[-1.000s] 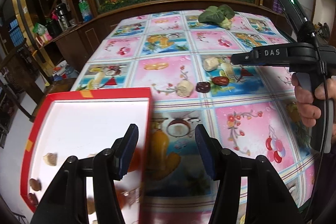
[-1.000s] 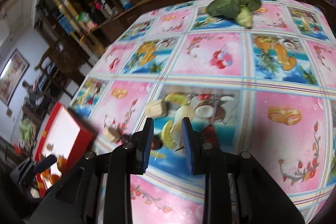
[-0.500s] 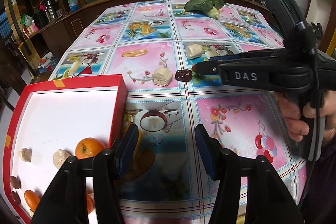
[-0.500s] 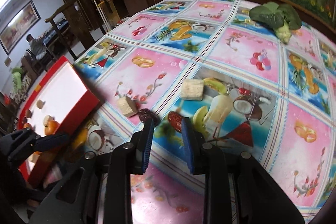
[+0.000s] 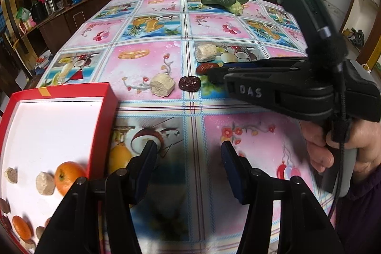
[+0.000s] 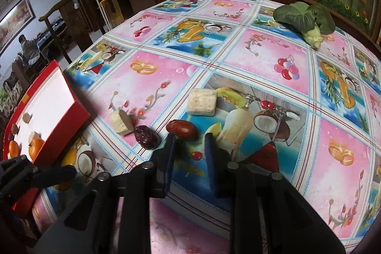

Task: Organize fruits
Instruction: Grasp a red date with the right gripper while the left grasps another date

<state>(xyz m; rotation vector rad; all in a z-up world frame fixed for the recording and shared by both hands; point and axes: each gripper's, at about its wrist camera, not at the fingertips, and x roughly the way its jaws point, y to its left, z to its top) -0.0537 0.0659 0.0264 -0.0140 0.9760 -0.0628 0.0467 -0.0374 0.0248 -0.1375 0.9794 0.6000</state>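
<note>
A: Well, which piece is the right gripper (image 6: 189, 141) going for?

B: By the look of it, the smooth, glossy red-brown date (image 6: 182, 130) on the patterned plastic tablecloth (image 6: 262, 58), roughly mid-table. It lies just ahead of the fingertips and a touch toward the left jaw, and nothing shows it being touched.

A: And the jaws?

B: Narrow, with a small gap, and they have just been closing. Nothing sits between the pads; the date is beyond them.

A: How does the date lie?

B: Its long axis runs roughly across the line the gripper points along, so the jaws close along its length. A roll of the wrist would probably let them take it across the short way.

A: What about the other hand?

B: The left gripper (image 5: 188, 164) hangs half open and empty over the near part of the cloth, beside the right wall of the red cardboard box with a white floor (image 5: 102, 125). It is much farther from the date, so the right one is the nearer.

A: Anything close by to mind?

B: A darker, wrinkled date (image 6: 146, 137) lies just to the left, and a pale cut chunk (image 6: 121, 122) past that, toward the box. The box, at the table's left edge, already holds oranges (image 5: 67, 176) and other pieces.
</note>
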